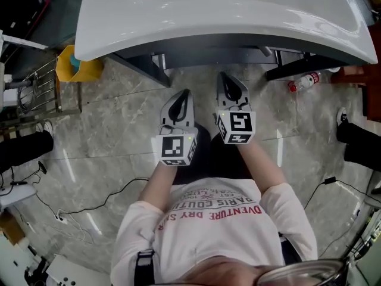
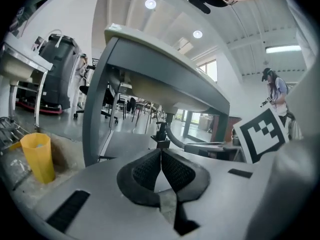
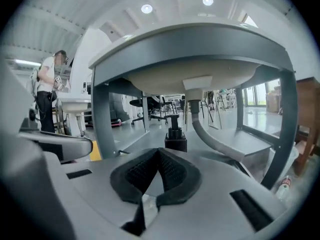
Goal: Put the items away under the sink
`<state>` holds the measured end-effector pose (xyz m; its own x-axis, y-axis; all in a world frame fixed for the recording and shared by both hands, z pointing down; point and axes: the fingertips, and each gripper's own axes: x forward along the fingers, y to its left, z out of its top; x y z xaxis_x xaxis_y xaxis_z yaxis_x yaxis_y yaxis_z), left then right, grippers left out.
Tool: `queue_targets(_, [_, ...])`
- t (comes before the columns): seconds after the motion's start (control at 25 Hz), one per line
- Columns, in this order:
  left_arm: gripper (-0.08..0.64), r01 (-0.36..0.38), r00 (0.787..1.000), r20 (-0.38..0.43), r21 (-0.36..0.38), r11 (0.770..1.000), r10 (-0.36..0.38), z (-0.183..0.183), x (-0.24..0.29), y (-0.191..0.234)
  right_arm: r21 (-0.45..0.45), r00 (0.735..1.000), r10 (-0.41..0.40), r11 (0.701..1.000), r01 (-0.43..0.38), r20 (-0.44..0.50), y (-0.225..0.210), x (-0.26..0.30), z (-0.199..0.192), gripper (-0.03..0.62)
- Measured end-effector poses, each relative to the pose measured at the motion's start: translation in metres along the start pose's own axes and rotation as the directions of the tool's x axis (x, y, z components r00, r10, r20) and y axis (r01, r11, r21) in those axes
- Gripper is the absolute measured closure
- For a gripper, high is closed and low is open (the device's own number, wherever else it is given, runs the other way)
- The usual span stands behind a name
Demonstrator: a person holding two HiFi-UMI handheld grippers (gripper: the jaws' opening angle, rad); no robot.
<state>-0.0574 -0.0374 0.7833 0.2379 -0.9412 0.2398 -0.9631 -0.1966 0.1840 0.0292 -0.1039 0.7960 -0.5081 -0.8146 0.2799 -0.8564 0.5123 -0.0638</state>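
Observation:
A white sink (image 1: 220, 11) on a grey frame stands in front of me. My left gripper (image 1: 186, 94) and right gripper (image 1: 222, 77) hover side by side over the floor, pointing under it. Both are shut and hold nothing. Straight beyond each pair of jaws stands a black pump bottle (image 3: 175, 134) under the basin, also in the left gripper view as the pump bottle (image 2: 161, 134). To the left a yellow cup (image 1: 76, 65) sits on the floor, with the same cup (image 2: 39, 156) in the left gripper view. A clear bottle with a red cap (image 1: 303, 81) lies at the right.
A grey drain hose (image 3: 212, 134) curves down to a low grey shelf (image 3: 252, 141) under the sink. The frame's grey legs (image 3: 102, 119) flank the opening. A metal rack (image 1: 36, 91) stands at the left. Cables (image 1: 89, 207) trail over the floor. A person (image 3: 47, 91) stands in the background.

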Motion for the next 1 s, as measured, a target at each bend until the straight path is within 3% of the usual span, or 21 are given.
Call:
queue_targets(0.36, [0.533,0.023,0.999,-0.049,-0.027,0.999,-0.024,0.131,-0.032,-0.039,0.049,0.997,0.068,0.997,-0.067,-0.021,0.012,-0.063,0.117,0.568])
queue_targets(0.68, [0.532,-0.006,0.997,-0.082,-0.036,0.999,0.003,0.274,-0.091,-0.079,0.06,0.993,0.113,0.992,-0.111,-0.031,0.031,-0.13,0.265,0.568])
queue_targets(1.0, [0.533,0.002,0.999,0.037,0.059,0.998,-0.004,0.406,-0.13,-0.119,0.011,0.992,0.111,0.994,-0.111,0.06,0.032,-0.188,0.392,0.568])
